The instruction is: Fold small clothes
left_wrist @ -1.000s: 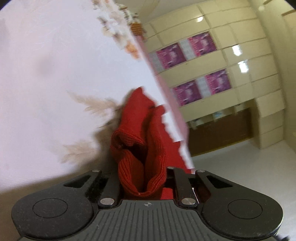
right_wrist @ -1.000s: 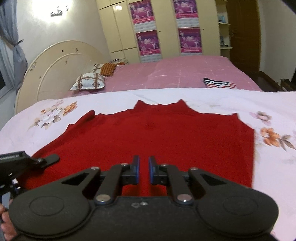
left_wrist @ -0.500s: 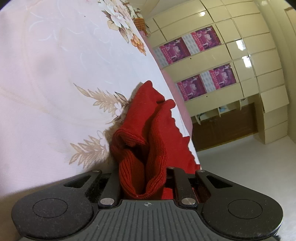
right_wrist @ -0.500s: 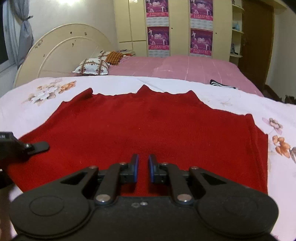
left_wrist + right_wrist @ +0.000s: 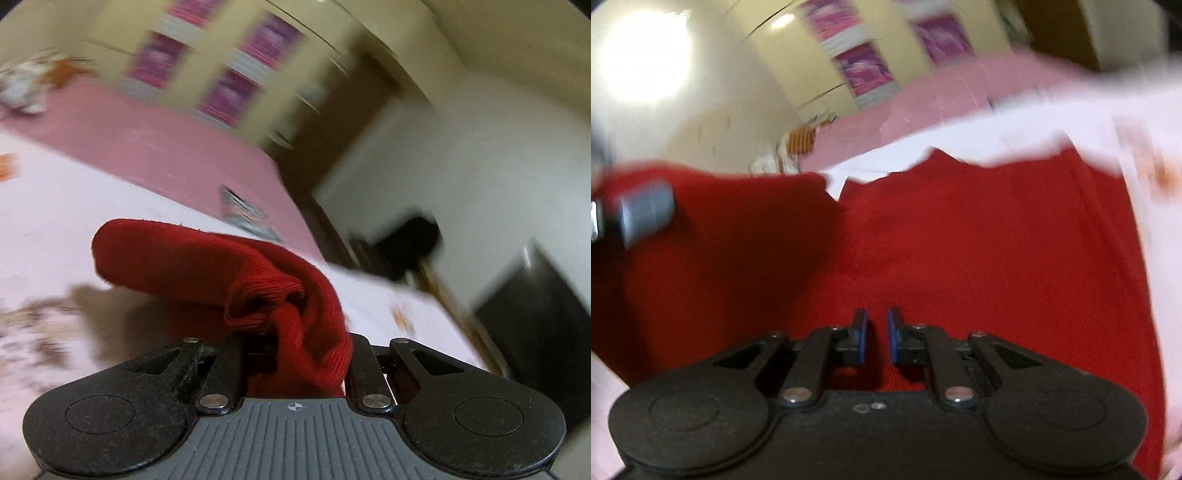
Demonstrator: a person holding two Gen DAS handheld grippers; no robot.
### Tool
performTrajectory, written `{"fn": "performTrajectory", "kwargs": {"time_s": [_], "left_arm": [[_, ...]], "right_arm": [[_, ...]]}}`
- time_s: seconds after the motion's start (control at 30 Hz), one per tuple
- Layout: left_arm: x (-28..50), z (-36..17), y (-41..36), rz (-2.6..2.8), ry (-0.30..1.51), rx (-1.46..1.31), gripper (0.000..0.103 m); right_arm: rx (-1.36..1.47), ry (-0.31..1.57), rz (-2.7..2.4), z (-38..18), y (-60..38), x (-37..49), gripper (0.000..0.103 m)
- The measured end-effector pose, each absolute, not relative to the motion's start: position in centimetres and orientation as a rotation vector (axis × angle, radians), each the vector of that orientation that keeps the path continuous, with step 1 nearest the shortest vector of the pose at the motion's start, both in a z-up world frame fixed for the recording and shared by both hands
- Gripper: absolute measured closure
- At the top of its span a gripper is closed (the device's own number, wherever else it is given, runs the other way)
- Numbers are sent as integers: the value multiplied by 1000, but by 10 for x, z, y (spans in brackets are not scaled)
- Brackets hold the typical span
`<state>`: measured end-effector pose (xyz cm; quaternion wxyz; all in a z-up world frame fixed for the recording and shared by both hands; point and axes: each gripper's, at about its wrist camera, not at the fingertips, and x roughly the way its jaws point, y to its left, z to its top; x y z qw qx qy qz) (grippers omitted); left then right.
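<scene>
A red knit sweater lies spread on a white floral bedspread. My left gripper is shut on a bunched edge of the red sweater, lifted above the bed. In the right wrist view that lifted red flap hangs over the sweater's left side, with part of the left gripper tool blurred at the far left. My right gripper hovers low over the sweater's near middle, its blue pads nearly together with nothing between them.
A pink bed lies beyond the white spread, with a striped cloth on it. Cream wardrobes with purple posters stand behind. A dark door and dark furniture are at the right.
My left gripper has lifted and swung the sweater edge up and across toward the right. Both views are now blurred and tilted. My right gripper stays shut over the sweater.
</scene>
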<state>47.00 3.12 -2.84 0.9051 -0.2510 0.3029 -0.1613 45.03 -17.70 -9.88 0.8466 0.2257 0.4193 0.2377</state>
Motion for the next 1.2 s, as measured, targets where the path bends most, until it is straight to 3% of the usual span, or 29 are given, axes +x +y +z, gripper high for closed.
{"fn": "performTrajectory", "kwargs": {"time_s": [0.03,0.07,0.17,0.2,0.23,0.27,0.3,0.33,0.6,0.77,0.87,0.93,1.0,1.2], "left_arm": [[478,-32,12,-368,674,-459,88],[483,-38,-5,-379,702,-417,88],[497,-70,-45,-399,823,-325,88],[497,-80,-55,-399,843,-290,82],[491,-84,-60,-415,830,-267,63],[484,-84,-64,-444,804,-263,51],[478,-80,-67,-485,785,-263,24],[473,-75,-70,-515,776,-250,18],[462,-44,24,-410,636,-390,18],[491,-80,74,-175,777,-452,18],[493,-90,75,-169,798,-454,18],[492,-94,68,-167,807,-461,18],[495,-98,64,-163,815,-460,18],[508,-110,55,-173,818,-440,18]], "right_arm": [[686,901,501,-106,-207,454,71],[874,898,504,-117,-236,456,64],[1331,894,515,-152,-306,457,65],[1462,862,547,-162,-323,454,55],[1536,830,560,-166,-336,452,38],[1533,812,523,-165,-349,449,25],[1502,803,490,-162,-356,447,16],[1493,800,503,-162,-361,446,17],[975,745,482,-98,-351,433,26],[716,733,493,-67,-320,441,31],[509,790,430,-63,-285,457,48],[399,824,382,-68,-267,466,72],[384,832,402,-72,-261,468,75],[347,846,391,-73,-254,469,62]]}}
